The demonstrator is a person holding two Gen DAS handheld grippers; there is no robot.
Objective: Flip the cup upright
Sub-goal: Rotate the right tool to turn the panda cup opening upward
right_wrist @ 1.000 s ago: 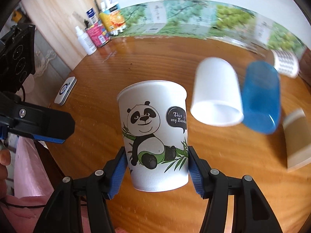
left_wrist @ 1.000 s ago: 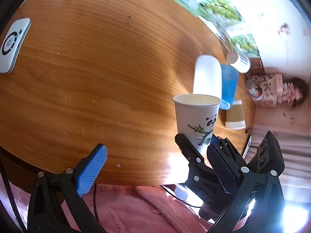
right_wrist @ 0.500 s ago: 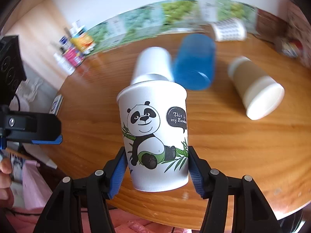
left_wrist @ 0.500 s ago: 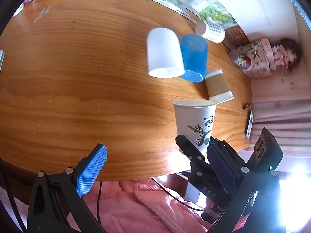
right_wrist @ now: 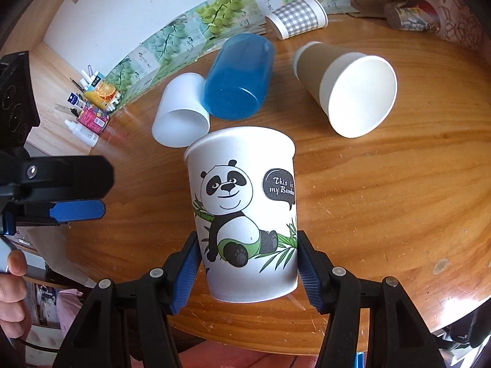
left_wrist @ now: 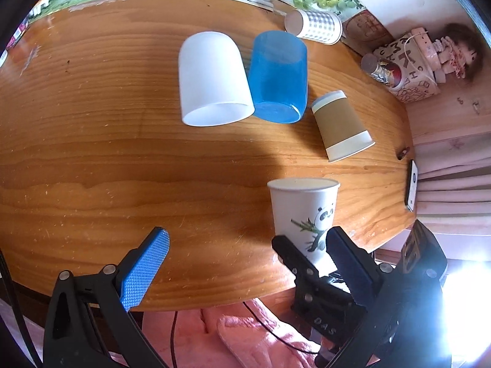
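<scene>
My right gripper [right_wrist: 248, 271] is shut on a white panda paper cup [right_wrist: 242, 202], holding it upright near the table's front edge; it also shows in the left wrist view [left_wrist: 307, 211]. A white cup [left_wrist: 213, 79], a blue cup [left_wrist: 277, 76], a brown-banded paper cup [left_wrist: 340, 125] and a checked paper cup [left_wrist: 313, 26] lie on their sides on the round wooden table [left_wrist: 92, 153]. In the left wrist view only one blue-padded finger [left_wrist: 145, 271] of my left gripper shows; it is empty, apart from every cup, and looks open.
Bottles and small boxes [right_wrist: 89, 113] stand at the table's far left edge. A decorated box with a doll [left_wrist: 414, 61] and a can [left_wrist: 382, 72] sit at the far right. A phone [left_wrist: 411, 188] lies at the right edge. Pink cloth [left_wrist: 245, 337] is below the table.
Both grippers have swung so the lying cups sit more central and nearer in both views. The panda cup stays upright in my right gripper.
</scene>
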